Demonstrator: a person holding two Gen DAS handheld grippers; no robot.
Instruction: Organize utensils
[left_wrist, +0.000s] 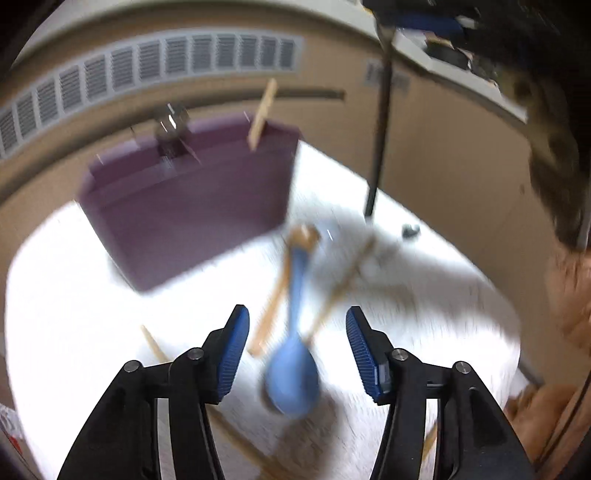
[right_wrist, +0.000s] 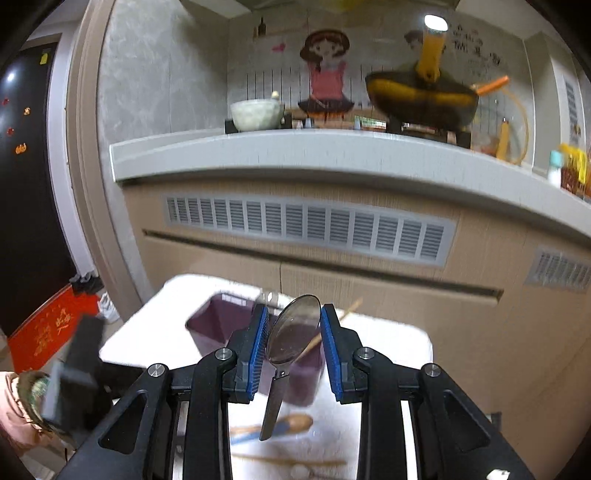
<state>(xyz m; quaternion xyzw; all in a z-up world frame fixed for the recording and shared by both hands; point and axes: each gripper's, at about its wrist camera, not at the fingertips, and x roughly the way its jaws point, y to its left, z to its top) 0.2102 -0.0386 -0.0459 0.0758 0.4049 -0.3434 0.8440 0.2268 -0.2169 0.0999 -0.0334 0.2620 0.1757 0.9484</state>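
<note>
While the right gripper (right_wrist: 291, 343) is clenching a metal spoon (right_wrist: 295, 330) by its bowl, handle hanging down, the left gripper (left_wrist: 297, 354) is hanging released over a blue spoon (left_wrist: 293, 373) lying among wooden chopsticks (left_wrist: 345, 284) on the white table (left_wrist: 74, 295). Purple bin (left_wrist: 184, 206) is sitting far left, already holding utensils. Judging the step: right side should be carrying the spoon over the bin's open top, lowering before letting go; left should be centring on the blue handle.

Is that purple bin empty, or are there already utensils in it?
Not empty. The purple bin already holds a wooden utensil and a shiny metal one, both sticking up above its rim.
</note>
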